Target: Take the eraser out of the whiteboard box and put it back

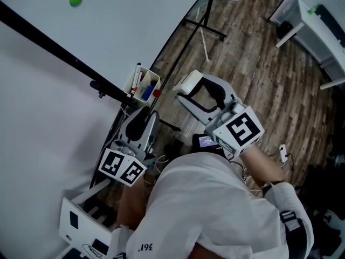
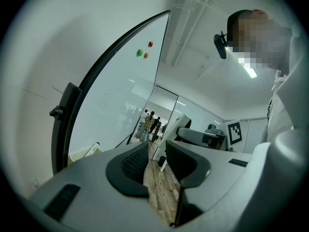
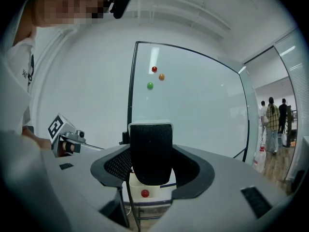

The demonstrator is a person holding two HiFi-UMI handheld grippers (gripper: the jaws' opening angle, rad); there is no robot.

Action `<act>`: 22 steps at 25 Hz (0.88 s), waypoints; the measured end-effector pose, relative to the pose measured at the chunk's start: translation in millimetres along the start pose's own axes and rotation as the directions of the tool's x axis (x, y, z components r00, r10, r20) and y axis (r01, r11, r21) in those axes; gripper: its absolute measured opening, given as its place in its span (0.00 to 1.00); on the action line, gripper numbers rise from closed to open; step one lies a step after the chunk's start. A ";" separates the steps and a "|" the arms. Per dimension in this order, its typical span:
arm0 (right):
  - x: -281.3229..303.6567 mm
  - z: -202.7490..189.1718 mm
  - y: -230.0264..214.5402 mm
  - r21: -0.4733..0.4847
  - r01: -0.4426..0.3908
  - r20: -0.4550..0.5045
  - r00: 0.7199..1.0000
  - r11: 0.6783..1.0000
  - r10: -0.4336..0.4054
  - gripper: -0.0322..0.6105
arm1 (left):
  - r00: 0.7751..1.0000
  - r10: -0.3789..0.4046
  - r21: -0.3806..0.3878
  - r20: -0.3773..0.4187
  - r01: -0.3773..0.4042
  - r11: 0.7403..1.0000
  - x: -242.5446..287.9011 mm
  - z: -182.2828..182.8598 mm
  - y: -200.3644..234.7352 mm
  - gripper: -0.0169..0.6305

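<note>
Over on the left, the whiteboard [image 1: 108, 31] fills the head view, and the left gripper [image 2: 155, 154] hangs beside its frame. Its jaws stand a narrow gap apart with only floor showing between them. Moving across, the whiteboard box [image 3: 161, 192] sits on the board's edge with markers in it. Then the right gripper [image 3: 150, 164] comes into it, its jaws clamped on the eraser [image 3: 150, 144], felt face towards its camera. The eraser is out of the box and held above it (so the return looks like the step in hand). To do it well, line the eraser up squarely over the opening and clear of the markers. Lower it until it seats, and only then part the jaws.
</note>
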State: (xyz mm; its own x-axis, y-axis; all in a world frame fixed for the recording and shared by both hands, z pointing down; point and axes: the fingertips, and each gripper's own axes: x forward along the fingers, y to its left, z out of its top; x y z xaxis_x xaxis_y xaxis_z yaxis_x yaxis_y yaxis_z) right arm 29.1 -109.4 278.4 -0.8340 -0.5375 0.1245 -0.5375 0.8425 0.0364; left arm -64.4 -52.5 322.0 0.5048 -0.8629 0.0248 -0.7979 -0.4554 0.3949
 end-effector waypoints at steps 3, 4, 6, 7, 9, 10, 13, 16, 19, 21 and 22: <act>-6.8 -2.4 0.0 0.013 0.009 -0.001 1.000 1.000 -0.009 0.46 | 1.000 -0.005 -0.004 -0.005 0.005 1.000 -3.4 -3.5 -1.5 0.21; -8.9 -2.9 0.0 0.016 0.012 0.000 1.000 1.000 -0.012 0.46 | 1.000 -0.006 -0.006 -0.007 0.006 1.000 -4.4 -5.0 -2.1 0.21; -13.7 -4.2 -0.1 0.020 0.016 -0.001 1.000 1.000 -0.016 0.46 | 1.000 -0.008 -0.010 -0.012 0.008 1.000 -6.2 -8.3 -4.0 0.21; -16.1 -5.2 0.0 0.022 0.018 -0.003 1.000 1.000 -0.018 0.46 | 1.000 -0.009 -0.012 -0.014 0.008 1.000 -7.1 -10.1 -4.9 0.21; -20.4 -7.8 0.7 0.026 0.022 -0.008 1.000 0.999 -0.022 0.46 | 1.000 -0.010 -0.015 -0.020 0.010 1.000 -9.0 -13.3 -6.1 0.21; -22.6 -9.2 1.1 0.029 0.024 -0.011 1.000 0.999 -0.023 0.46 | 1.000 -0.011 -0.018 -0.022 0.010 1.000 -9.9 -14.6 -6.8 0.21; -30.1 -13.4 1.9 0.037 0.030 -0.022 0.999 0.999 -0.029 0.46 | 1.000 -0.011 -0.027 -0.029 0.010 1.000 -12.5 -18.8 -9.8 0.21; -36.2 -21.0 3.1 0.052 0.035 -0.036 0.999 0.998 -0.033 0.46 | 0.999 -0.007 -0.035 -0.038 0.005 0.999 -15.8 -23.5 -10.6 0.21; -41.3 -29.1 3.8 0.072 0.041 -0.050 0.998 0.997 -0.038 0.46 | 0.999 -0.001 -0.042 -0.047 -0.001 0.999 -18.4 -28.1 -9.8 0.21; -45.0 -33.3 4.5 0.083 0.046 -0.058 0.997 0.995 -0.041 0.46 | 0.999 0.002 -0.046 -0.052 -0.004 0.999 -20.0 -30.9 -10.3 0.21; -47.0 -35.2 5.2 0.087 0.048 -0.062 0.997 0.995 -0.043 0.46 | 0.998 0.002 -0.047 -0.055 -0.005 0.999 -20.8 -32.5 -11.2 0.21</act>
State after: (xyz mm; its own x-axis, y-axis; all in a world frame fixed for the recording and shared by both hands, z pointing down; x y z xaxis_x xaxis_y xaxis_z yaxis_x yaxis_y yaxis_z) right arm 69.9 -78.4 307.7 -0.8008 -0.5699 0.1843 -0.5860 0.8091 -0.0440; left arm -55.3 -22.3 346.9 0.5202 -0.8506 0.0764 -0.7840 -0.4402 0.4378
